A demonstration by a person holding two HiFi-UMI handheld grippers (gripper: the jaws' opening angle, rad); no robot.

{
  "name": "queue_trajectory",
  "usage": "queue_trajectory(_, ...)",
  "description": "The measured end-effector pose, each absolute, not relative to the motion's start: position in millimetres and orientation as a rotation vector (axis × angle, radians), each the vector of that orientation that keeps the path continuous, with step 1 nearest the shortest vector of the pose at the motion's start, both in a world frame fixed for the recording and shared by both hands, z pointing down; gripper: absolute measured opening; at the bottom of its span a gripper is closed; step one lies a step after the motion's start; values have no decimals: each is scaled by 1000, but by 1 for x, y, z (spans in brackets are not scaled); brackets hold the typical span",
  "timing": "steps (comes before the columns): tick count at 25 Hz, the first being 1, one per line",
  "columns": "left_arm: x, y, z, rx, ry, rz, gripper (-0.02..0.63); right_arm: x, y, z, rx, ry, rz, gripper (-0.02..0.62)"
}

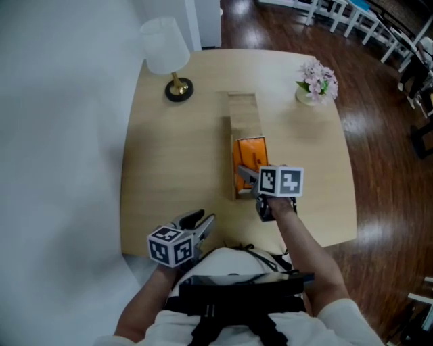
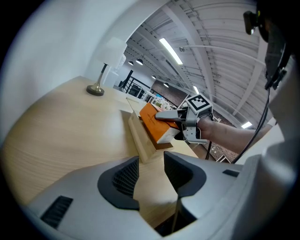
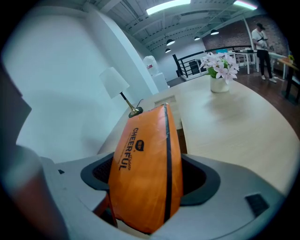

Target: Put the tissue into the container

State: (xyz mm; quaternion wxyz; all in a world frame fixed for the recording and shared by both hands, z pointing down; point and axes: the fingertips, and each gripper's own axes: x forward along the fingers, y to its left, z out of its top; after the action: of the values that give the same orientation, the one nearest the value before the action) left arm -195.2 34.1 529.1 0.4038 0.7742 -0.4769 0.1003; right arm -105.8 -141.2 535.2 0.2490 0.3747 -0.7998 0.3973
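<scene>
An orange tissue pack (image 1: 249,157) stands tilted over the near end of a long wooden container (image 1: 243,111) in the middle of the table. My right gripper (image 1: 247,176) is shut on the pack, one jaw on each broad face. In the right gripper view the pack (image 3: 145,168) fills the space between the jaws, with the container (image 3: 161,101) behind it. My left gripper (image 1: 199,221) hovers at the table's near edge, open with nothing in it. From the left gripper view (image 2: 151,176) I see the pack (image 2: 152,123) half inside the container (image 2: 140,138).
A white lamp (image 1: 166,51) stands at the back left of the round-cornered table (image 1: 162,176). A vase of pink flowers (image 1: 315,84) is at the back right. White chairs (image 1: 352,17) stand on the wood floor beyond. A person (image 3: 259,40) stands far off.
</scene>
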Motion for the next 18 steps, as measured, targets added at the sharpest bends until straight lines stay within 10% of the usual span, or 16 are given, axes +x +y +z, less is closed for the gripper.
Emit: queue_trajectory(18,-204,37,532,1950,-1197,264,170,-108,-140,560,1141,-2131,938,416)
